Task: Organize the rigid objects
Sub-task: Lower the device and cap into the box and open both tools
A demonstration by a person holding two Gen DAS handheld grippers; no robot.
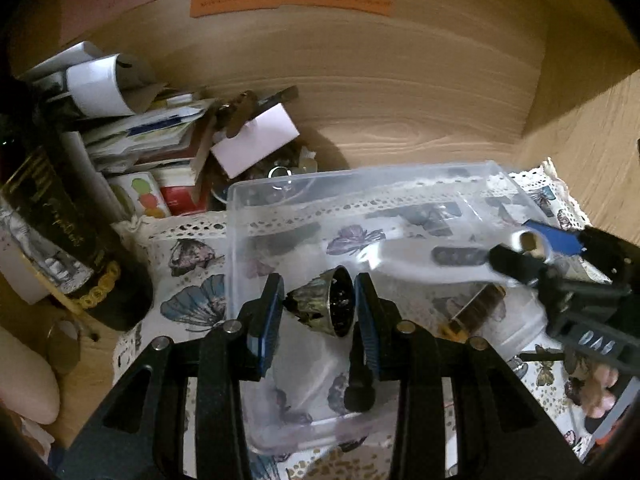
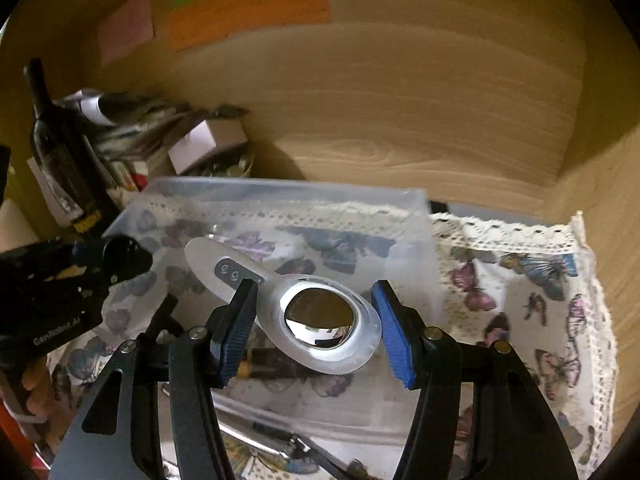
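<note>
A clear plastic box (image 1: pixel 360 184) stands on a butterfly-print cloth (image 1: pixel 188 264). My left gripper (image 1: pixel 320 312) is over the box, its blue pads on either side of a dark fluted metal cup (image 1: pixel 324 306), which it holds. My right gripper (image 2: pixel 316 320) is over the box (image 2: pixel 280 196) too, with a white handheld device with a round mirror face (image 2: pixel 320 314) between its fingers; the left pad touches it, the right pad (image 2: pixel 394 340) stands a little off. The device also shows in the left wrist view (image 1: pixel 420 258). A brass cylinder (image 1: pixel 476 308) lies in the box.
A dark wine bottle (image 1: pixel 60 216) stands at the left beside a pile of papers and small boxes (image 1: pixel 160 140). The wooden shelf back wall (image 1: pixel 360 92) and right side wall (image 1: pixel 592 152) close the space. A metal tool (image 2: pixel 272 440) lies on the cloth in front.
</note>
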